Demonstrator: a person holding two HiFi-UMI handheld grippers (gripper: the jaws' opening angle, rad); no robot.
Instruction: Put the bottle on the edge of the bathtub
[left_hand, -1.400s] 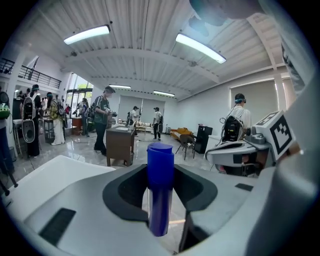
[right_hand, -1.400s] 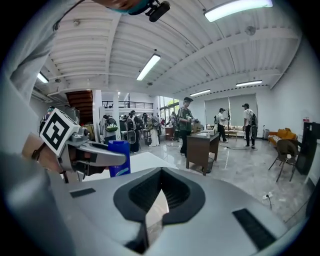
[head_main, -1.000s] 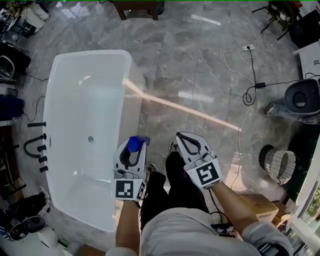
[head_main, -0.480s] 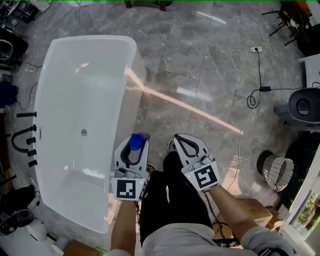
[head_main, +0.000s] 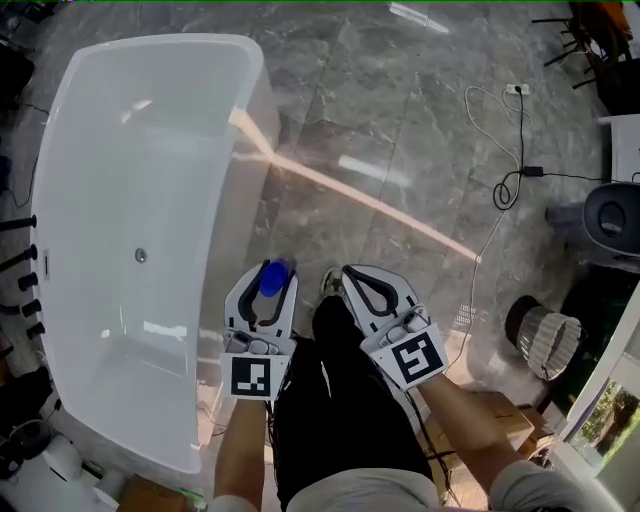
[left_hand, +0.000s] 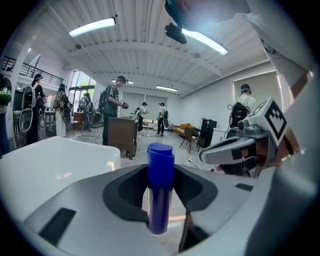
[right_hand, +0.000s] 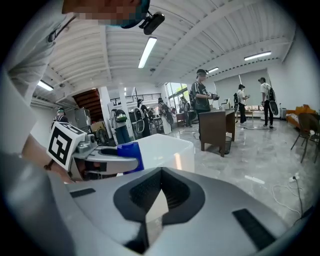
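Note:
A blue bottle (head_main: 271, 279) with a blue cap stands upright between the jaws of my left gripper (head_main: 266, 288), which is shut on it. Seen from the left gripper view, the bottle (left_hand: 159, 195) fills the gap of the left gripper (left_hand: 160, 175). The white bathtub (head_main: 222, 250) lies just left of that gripper, its long rim beside it; its end shows as the bathtub (left_hand: 60, 155). My right gripper (head_main: 360, 275) hovers to the right over the person's legs, shut and empty. The right gripper (right_hand: 159, 172) looks past the bottle (right_hand: 131, 156) to the bathtub (right_hand: 165, 150).
Black faucet fittings (head_main: 25, 270) stand left of the tub. A white cable (head_main: 500, 130) trails over the grey marble floor; a wicker basket (head_main: 545, 335), a grey round device (head_main: 612, 215) and a cardboard box (head_main: 490, 410) sit at the right. People and a brown cabinet (left_hand: 122, 136) stand beyond.
In the head view the bathtub has slid up and to the left as the person moves. Both grippers keep their place in the view, the bottle still held in the left.

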